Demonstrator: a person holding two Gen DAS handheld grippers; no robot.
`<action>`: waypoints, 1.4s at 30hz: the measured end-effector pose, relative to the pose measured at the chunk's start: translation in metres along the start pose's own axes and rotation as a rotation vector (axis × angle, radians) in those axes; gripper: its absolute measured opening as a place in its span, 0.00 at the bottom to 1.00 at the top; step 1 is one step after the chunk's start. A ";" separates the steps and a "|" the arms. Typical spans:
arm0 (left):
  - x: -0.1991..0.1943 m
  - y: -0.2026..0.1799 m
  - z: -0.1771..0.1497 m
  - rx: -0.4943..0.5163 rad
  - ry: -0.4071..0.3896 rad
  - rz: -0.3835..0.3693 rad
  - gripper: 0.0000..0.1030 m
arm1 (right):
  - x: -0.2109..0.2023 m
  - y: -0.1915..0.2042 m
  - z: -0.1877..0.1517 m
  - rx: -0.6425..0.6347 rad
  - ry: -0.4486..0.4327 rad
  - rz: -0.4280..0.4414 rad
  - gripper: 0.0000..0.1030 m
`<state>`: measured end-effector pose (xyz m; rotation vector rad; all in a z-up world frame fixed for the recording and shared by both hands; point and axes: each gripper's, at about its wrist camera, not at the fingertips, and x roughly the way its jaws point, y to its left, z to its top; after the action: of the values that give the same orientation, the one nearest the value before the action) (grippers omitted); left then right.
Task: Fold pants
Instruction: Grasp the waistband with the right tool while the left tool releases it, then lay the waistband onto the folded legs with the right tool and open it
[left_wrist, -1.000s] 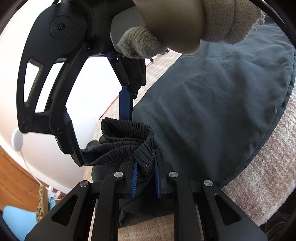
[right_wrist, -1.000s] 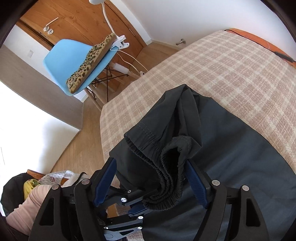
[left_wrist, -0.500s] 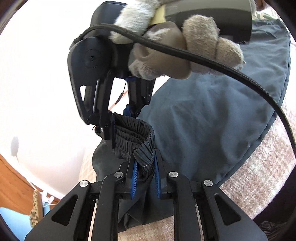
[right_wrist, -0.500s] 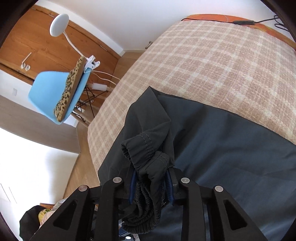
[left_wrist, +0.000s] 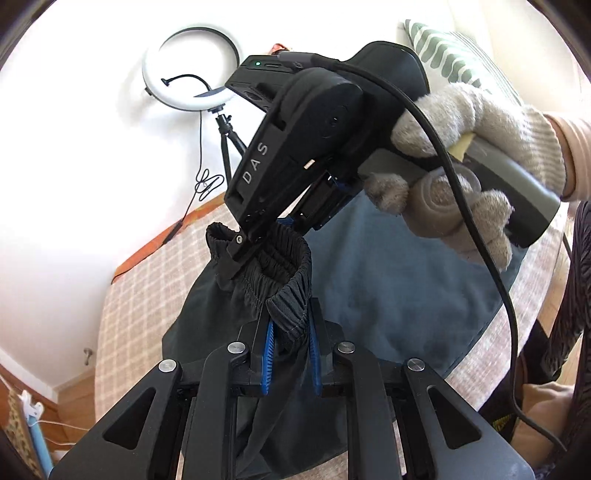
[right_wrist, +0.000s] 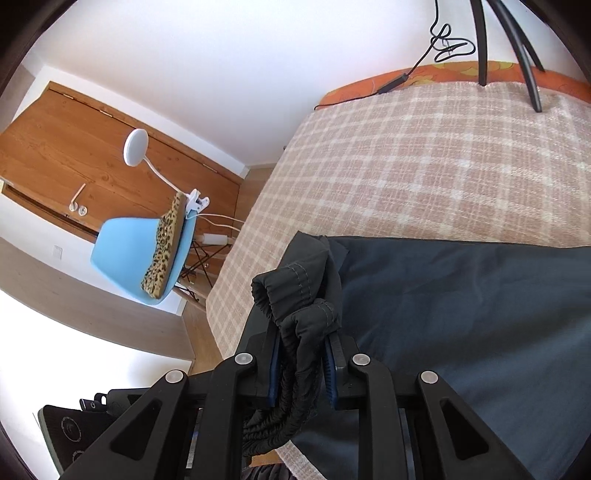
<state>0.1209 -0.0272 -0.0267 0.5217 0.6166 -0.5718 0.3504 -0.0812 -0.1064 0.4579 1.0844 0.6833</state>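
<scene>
From the left wrist, the left gripper (left_wrist: 291, 354) is clamped on the bunched elastic waistband (left_wrist: 284, 269) of the dark pants (left_wrist: 388, 295), the blue pads pressing the fabric from both sides. The right gripper (left_wrist: 255, 254) reaches in from above, held by a gloved hand (left_wrist: 476, 166), with its tips buried in the same waistband a little farther along. The rest of the pants spreads behind over the checked bedcover (left_wrist: 147, 295). A ring light (left_wrist: 192, 70) stands against the wall.

From the right wrist, the right gripper (right_wrist: 303, 363) has a thick wad of gathered waistband (right_wrist: 295, 295) between its pads, and its jaws are closing on it; the pads already look pressed into the cloth. The pants (right_wrist: 461, 314) lie along the bed's near edge toward the near left corner, with part of the fabric hanging below the gripper. A blue chair (right_wrist: 136, 254) stands on the floor beyond that corner.

The risks come from the grips. Both hold bunched layers, not a clean edge, so a layer could slip free as the waistband is raised and leave the fold crooked. The two holds sit close together, so the waist may sag or twist between them. Whether each grip catches both waistband layers is hard to tell here. Cloth near the bed edge could also drag off it.
</scene>
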 end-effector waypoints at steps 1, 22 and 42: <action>-0.003 -0.002 0.011 -0.003 0.000 -0.012 0.14 | -0.011 -0.001 -0.001 -0.001 -0.018 -0.004 0.18; 0.046 -0.195 0.158 0.174 -0.040 -0.360 0.14 | -0.264 -0.139 -0.099 0.157 -0.234 -0.168 0.18; 0.076 -0.216 0.150 0.252 0.096 -0.429 0.23 | -0.319 -0.269 -0.176 0.401 -0.279 -0.213 0.46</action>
<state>0.0934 -0.2999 -0.0319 0.6613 0.7584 -1.0437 0.1701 -0.4946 -0.1459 0.7457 0.9860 0.2019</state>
